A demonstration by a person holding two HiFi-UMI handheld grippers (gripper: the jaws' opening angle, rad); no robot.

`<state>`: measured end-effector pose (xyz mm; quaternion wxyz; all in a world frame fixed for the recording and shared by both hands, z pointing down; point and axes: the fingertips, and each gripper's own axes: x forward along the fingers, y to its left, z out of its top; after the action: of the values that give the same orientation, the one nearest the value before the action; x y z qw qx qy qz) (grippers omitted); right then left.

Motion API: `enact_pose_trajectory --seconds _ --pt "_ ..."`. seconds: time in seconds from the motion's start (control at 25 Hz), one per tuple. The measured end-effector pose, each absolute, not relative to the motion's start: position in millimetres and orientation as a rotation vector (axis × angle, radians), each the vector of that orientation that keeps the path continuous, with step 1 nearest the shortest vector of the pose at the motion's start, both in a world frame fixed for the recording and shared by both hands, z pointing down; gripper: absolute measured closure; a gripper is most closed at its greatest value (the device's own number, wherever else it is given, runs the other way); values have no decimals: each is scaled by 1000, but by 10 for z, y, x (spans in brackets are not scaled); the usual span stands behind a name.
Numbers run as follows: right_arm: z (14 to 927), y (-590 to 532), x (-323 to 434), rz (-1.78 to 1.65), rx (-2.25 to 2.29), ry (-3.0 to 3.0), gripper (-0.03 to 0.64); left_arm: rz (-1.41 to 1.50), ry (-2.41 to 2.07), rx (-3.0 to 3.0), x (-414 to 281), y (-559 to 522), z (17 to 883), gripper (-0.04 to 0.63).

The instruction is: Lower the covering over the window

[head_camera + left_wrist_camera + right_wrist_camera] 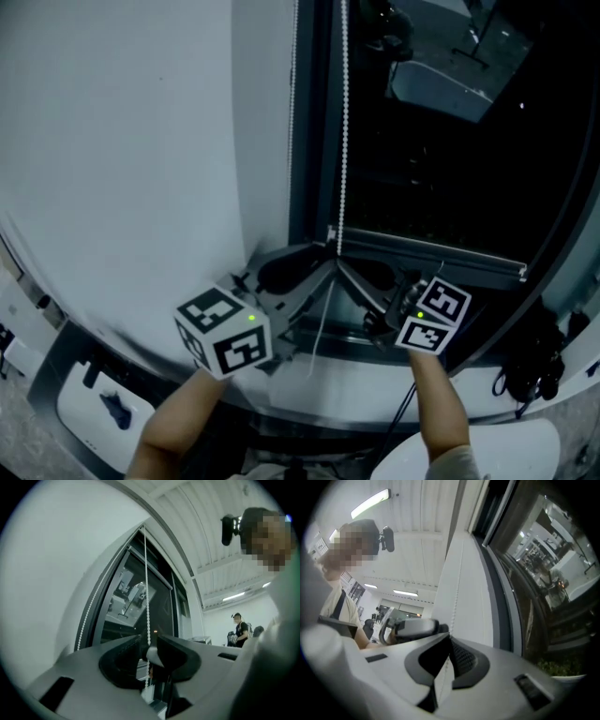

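A white bead chain (343, 141) hangs down the left side of the dark window (441, 141). Both grippers meet at it low down. My right gripper (345, 266) is shut on the chain, which runs up from its closed tips (449, 637) in the right gripper view. My left gripper (323, 259) comes in from the left just beside it. Its jaws (149, 644) stand apart, and the chain (146, 588) passes between them without being pinched. A second strand (91, 606) hangs along the window frame further left. I cannot make out the covering itself.
A white wall (141, 141) fills the left side. A pale rail (431, 255) crosses the window low down. Dark cables or straps (534, 361) hang at the lower right. A person (241, 630) stands far back in the room.
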<state>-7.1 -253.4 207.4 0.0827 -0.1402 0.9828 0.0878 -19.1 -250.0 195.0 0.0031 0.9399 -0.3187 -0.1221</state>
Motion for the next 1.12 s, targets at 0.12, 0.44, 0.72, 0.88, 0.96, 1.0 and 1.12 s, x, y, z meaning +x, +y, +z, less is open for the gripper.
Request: enact_pose_trajectory --seconds 0.12,0.44,0.72,0.88,0.96,1.0,1.12 --pt "2323 -2497 -77 260 -423 2979 609 -463 -1000 2919 -206 -2508 1818 504" --pt "3161 -2483 -88 98 -438 3073 609 -466 -1045 2965 -153 -2614 1502 504" --pt "3386 -2387 -82 0 -412 3070 609 -446 -1088 2950 -148 -2711 1519 505" --pt "3389 -2407 -30 12 -422 3068 609 -442 -1082 2954 -132 -2703 1500 506" --pt "3388 -2411 -20 20 -428 3072 609 -414 -1035 2966 -83 -2671 1498 570" --pt "3388 -2410 -17 25 -429 3076 609 -398 -1012 2970 -55 -2655 1496 574" --pt "3388 -2386 0 29 -408 3099 609 -341 -1019 3004 -1 -2616 1487 574"
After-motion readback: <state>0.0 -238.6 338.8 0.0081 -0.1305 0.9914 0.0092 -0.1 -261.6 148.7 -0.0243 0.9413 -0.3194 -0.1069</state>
